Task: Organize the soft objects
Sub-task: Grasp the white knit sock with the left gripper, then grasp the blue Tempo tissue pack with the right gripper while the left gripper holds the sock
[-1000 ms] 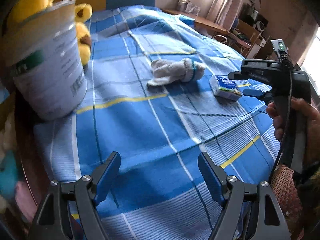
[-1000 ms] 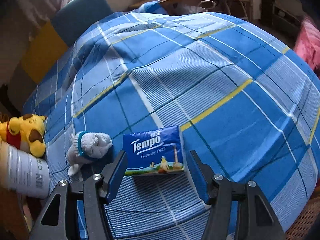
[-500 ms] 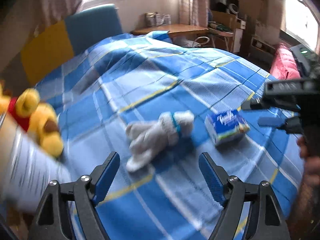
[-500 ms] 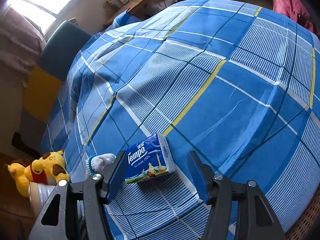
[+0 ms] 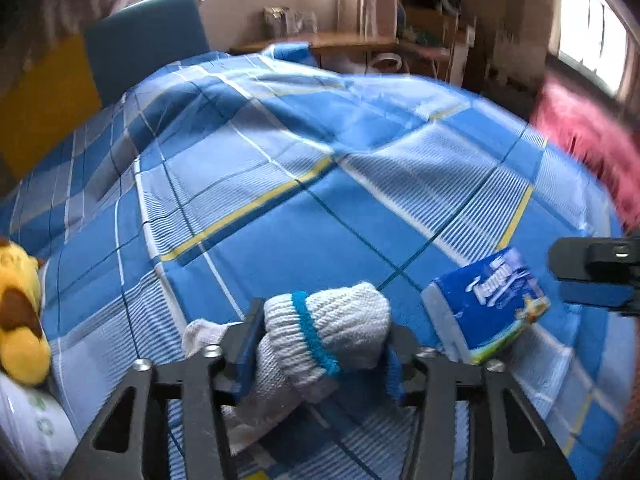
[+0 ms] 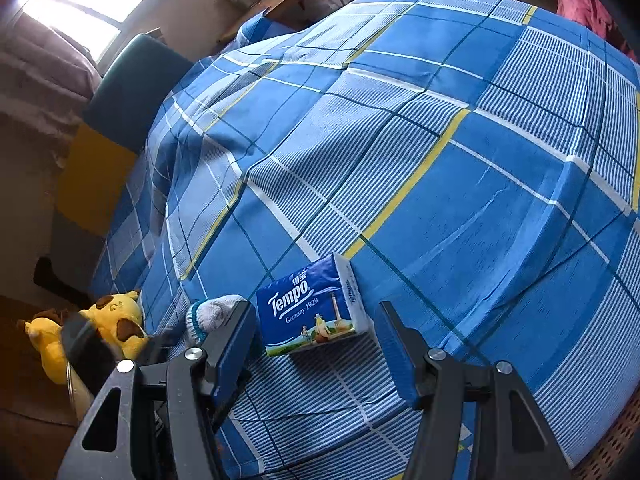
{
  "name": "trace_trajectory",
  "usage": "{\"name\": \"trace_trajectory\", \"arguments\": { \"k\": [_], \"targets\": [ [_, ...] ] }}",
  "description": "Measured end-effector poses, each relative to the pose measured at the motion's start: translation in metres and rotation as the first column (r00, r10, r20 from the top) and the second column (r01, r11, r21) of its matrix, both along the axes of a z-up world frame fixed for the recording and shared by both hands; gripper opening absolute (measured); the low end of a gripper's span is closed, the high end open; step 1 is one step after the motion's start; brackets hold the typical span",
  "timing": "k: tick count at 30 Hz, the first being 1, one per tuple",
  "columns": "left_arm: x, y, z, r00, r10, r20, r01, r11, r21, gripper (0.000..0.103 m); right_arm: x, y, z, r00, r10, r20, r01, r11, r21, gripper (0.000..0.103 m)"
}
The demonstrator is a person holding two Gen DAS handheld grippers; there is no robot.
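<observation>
A white knitted glove with a teal band (image 5: 332,332) lies on the blue plaid bedspread (image 5: 304,184). My left gripper (image 5: 322,346) has its blue pads pressed against both sides of the glove. A blue Tempo tissue pack (image 6: 314,310) lies just to the glove's right; it also shows in the left wrist view (image 5: 486,306). My right gripper (image 6: 314,344) is open, its fingers on either side of the pack without touching it. The glove's tip (image 6: 212,314) shows beside the right gripper's left finger.
A yellow plush toy (image 6: 112,326) lies at the bed's left edge, also in the left wrist view (image 5: 18,312). A white canister (image 5: 28,432) stands below it. A teal and yellow headboard (image 5: 136,40) and a wooden desk (image 5: 344,42) stand beyond the bed. Pink fabric (image 5: 588,136) lies at the right.
My left gripper swung from the canister to the glove, moved in and closed on it. My right gripper stayed open around the tissue pack, tilting slightly.
</observation>
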State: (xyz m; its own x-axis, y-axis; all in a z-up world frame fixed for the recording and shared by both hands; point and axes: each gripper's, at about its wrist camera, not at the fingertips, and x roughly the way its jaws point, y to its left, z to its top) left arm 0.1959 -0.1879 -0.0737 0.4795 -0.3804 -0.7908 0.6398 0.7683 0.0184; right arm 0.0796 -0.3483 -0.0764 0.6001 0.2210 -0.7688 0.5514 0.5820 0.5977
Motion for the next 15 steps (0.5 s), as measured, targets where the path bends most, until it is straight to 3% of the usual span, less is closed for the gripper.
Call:
{"name": "trace_trajectory", "arguments": {
  "k": [5, 11, 15],
  "targets": [
    [-0.027, 0.029, 0.021, 0.998, 0.041, -0.057, -0.045, 0.996, -0.072, 0.047, -0.001, -0.002, 0.002, 1.0, -0.008, 0.013, 0.008, 1.0, -0.002, 0.062],
    [-0.085, 0.064, 0.04, 0.993, 0.093, -0.074, -0.098, 0.993, -0.073, 0.047, -0.001, -0.001, -0.002, 1.0, 0.0, -0.004, 0.0, 1.0, -0.005, 0.062],
    [-0.132, 0.094, 0.039, 0.988, 0.126, -0.09, -0.131, 0.99, -0.055, 0.047, -0.001, 0.002, -0.005, 1.0, 0.012, -0.016, -0.012, 1.0, -0.005, 0.062]
  ]
}}
